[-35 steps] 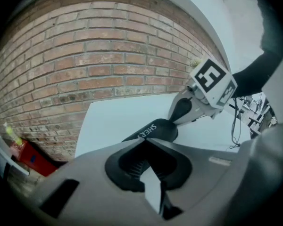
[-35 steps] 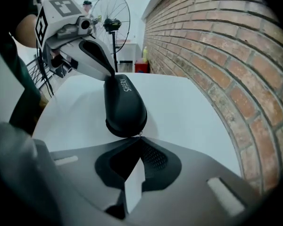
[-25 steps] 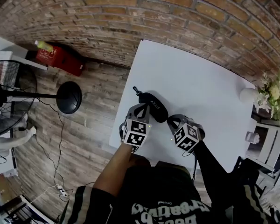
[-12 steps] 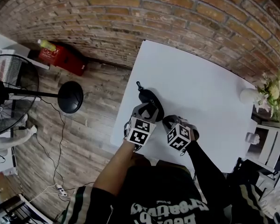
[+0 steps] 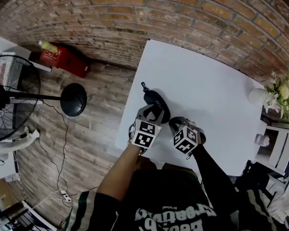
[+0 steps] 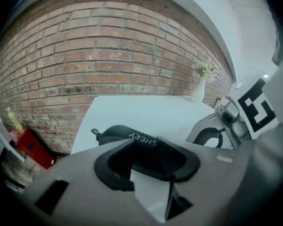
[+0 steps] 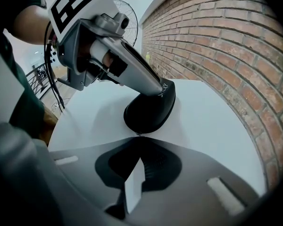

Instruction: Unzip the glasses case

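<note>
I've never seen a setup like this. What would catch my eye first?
A black glasses case lies near the left edge of a white table, by a brick wall. Two hand-held claws, each topped by a black-and-white marker cube, crowd it. The left claw, whose jaws have just been opening, has the case between them, and the right claw, shut, points at its near end.
</note>
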The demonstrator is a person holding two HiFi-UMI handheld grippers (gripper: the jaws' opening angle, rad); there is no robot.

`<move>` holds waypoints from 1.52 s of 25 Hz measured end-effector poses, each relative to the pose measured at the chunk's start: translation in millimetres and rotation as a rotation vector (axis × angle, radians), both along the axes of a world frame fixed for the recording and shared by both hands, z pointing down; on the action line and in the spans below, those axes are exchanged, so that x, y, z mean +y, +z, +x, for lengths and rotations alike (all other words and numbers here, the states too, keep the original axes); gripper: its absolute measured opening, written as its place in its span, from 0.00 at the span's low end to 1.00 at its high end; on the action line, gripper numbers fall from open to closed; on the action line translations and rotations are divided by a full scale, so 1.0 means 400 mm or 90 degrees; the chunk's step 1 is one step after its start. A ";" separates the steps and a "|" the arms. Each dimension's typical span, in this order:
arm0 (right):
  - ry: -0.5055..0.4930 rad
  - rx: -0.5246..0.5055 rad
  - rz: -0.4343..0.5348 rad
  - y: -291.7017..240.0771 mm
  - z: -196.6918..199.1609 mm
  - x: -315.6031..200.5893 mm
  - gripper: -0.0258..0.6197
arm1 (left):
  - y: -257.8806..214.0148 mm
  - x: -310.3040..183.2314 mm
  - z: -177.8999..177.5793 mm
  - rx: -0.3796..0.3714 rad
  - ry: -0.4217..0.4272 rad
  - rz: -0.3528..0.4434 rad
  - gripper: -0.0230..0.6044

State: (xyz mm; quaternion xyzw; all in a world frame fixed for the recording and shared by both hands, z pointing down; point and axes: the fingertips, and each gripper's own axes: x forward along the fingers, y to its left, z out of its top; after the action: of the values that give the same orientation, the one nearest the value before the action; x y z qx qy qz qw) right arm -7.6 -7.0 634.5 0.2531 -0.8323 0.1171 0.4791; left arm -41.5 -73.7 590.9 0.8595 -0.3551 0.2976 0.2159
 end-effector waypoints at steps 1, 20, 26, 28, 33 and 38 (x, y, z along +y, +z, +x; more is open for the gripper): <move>0.001 0.000 0.001 0.000 0.002 0.000 0.06 | 0.001 0.000 0.001 -0.001 0.002 -0.001 0.28; -0.013 0.018 0.017 -0.001 0.029 -0.050 0.06 | 0.007 0.002 0.002 0.003 0.008 -0.014 0.28; -0.030 0.027 0.025 -0.005 0.029 -0.070 0.06 | 0.005 0.001 0.001 0.006 0.009 -0.013 0.28; -0.035 0.030 0.028 -0.006 0.028 -0.077 0.06 | 0.005 0.001 0.000 0.006 0.010 -0.014 0.28; -0.049 0.038 0.036 -0.009 0.028 -0.092 0.06 | 0.005 0.003 0.001 0.009 0.009 -0.014 0.28; -0.069 0.045 0.043 -0.012 0.020 -0.106 0.06 | 0.008 0.007 -0.008 0.010 0.005 -0.019 0.28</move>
State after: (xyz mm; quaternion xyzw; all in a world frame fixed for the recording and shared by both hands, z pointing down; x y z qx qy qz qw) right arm 0.4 -49.3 629.8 0.2274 -0.8307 0.0537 0.5053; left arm -44.8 -70.8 594.2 0.8600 -0.3453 0.2967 0.2304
